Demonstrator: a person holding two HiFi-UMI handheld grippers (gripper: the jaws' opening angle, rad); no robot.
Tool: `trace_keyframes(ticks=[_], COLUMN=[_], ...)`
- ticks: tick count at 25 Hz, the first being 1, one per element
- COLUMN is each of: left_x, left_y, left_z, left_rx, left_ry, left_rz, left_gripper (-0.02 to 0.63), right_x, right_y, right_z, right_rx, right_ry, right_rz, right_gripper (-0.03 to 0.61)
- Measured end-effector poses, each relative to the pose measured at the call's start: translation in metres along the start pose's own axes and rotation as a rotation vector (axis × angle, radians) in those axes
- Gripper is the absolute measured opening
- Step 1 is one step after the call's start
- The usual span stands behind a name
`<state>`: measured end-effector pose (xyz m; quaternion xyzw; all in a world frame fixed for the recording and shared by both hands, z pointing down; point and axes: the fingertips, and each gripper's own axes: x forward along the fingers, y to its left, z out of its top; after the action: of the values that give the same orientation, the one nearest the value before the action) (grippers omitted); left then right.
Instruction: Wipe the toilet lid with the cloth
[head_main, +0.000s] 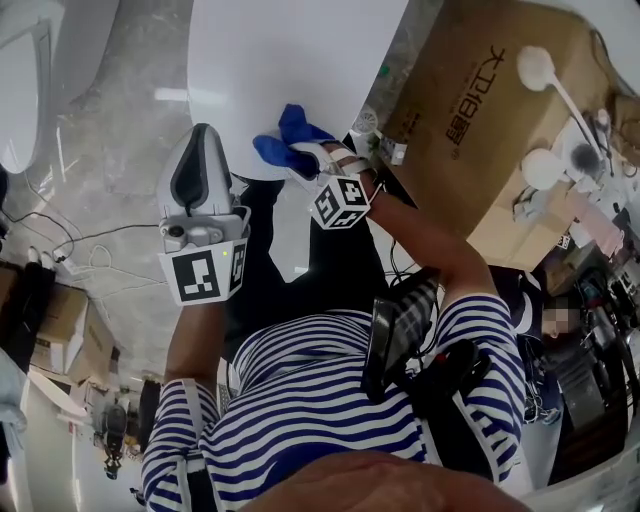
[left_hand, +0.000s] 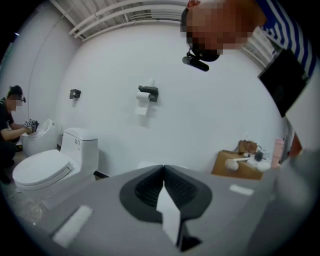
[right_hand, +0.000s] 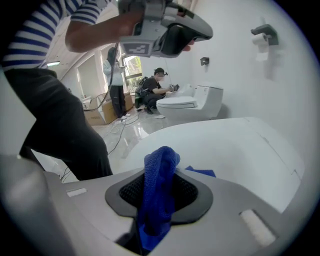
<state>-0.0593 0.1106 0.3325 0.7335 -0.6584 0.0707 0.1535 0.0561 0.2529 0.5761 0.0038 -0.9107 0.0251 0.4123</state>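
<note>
**Blue cloth (right_hand: 159, 172) gripped in the right claw (right_hand: 161, 196) at the near edge of the toilet lid (head_main: 290, 60)**

The right claw is clamped on a bunched fold of the cloth, and a loose corner lies on the white lid beyond the jaws, so there is free fabric to drag across the surface. The left claw (left_hand: 163, 171) is raised off to the side, its jaws pressed together on nothing, probably so it is out of the wiping path. With the cloth at the near rim, most of the lid looks still to be wiped.
</note>
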Motion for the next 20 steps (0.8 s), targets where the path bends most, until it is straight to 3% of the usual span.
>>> trace_keyframes(ticks=[9,20], left_x=[0.054,0.143], left_y=[-0.032,-0.068], left_z=[0.04,0.042], left_rx=[-0.009,-0.015], left_ry=[-0.013,0.041], left_rz=[0.004,0.01], left_gripper=[0.002,0.002], right_x=[-0.058,-0.115], right_y=[-0.165,-0.404], right_z=[0.005,-0.011], right_rx=[-0.073,-0.107], right_ry=[0.004,-0.007], right_rz=[-0.155,-0.402], right_gripper=[0.117,0.117])
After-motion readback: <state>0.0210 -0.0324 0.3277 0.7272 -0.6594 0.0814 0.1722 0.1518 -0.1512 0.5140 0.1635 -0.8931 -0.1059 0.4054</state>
